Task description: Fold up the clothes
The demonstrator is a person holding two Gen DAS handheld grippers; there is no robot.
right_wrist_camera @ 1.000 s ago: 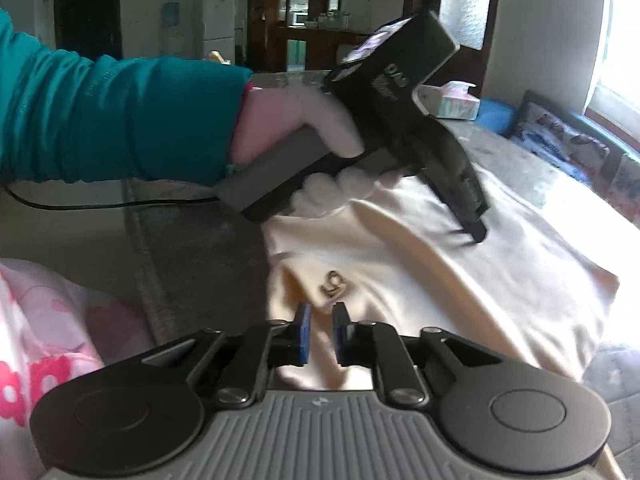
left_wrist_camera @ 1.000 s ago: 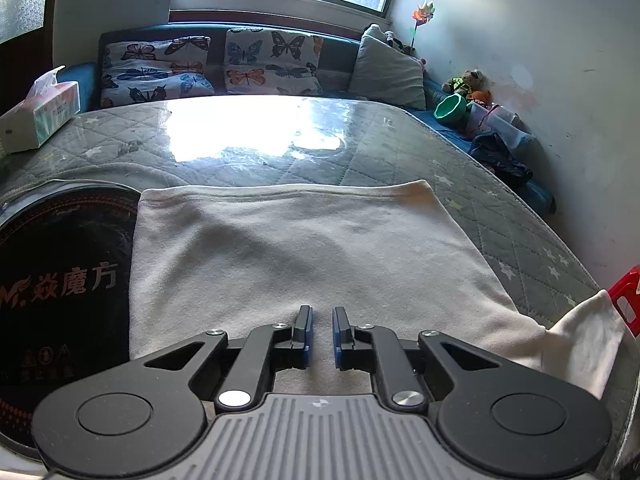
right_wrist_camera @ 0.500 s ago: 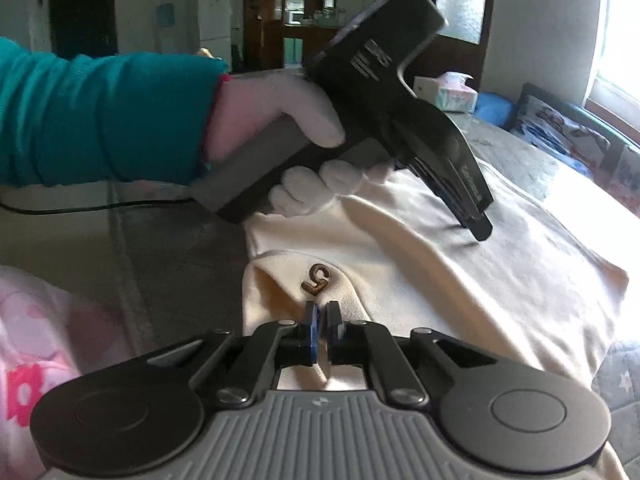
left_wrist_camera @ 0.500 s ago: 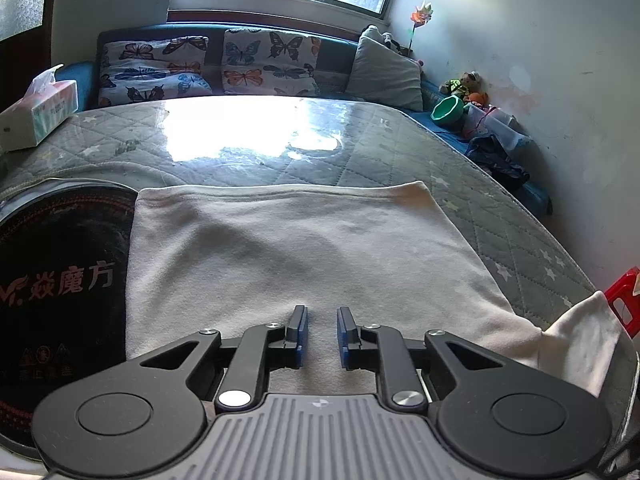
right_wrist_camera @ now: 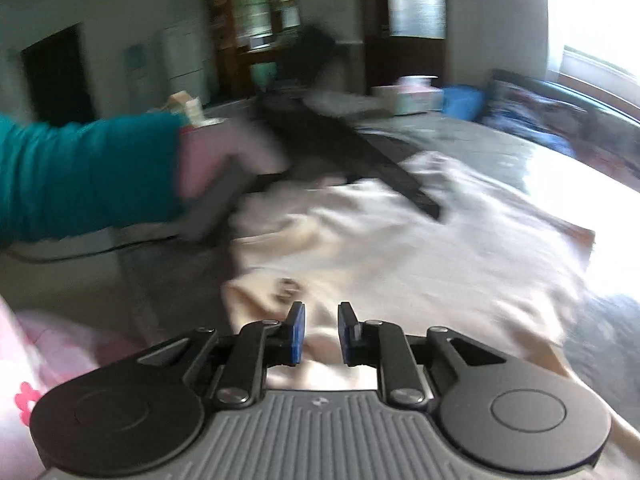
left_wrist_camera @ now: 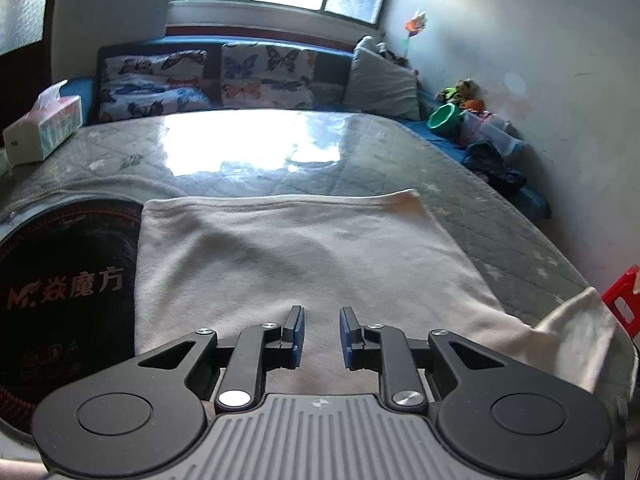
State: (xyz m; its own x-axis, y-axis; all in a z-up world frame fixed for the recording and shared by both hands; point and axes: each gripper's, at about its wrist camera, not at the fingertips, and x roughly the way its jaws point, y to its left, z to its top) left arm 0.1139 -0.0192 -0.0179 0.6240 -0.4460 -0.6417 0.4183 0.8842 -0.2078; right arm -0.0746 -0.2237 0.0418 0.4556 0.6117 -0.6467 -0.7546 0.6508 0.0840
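Over cream garment, L gripper jaws wider than before; R gripper jaws released, let go of fabric.

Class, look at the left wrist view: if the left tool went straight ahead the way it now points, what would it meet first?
Most likely the cream garment spread just ahead of the open left tool; depth is unclear, so it might skim above it toward the quilted mat.

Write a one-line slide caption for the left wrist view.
Left gripper open above a flat cream garment on a quilted grey table, round black mat alongside, tissue box beyond.
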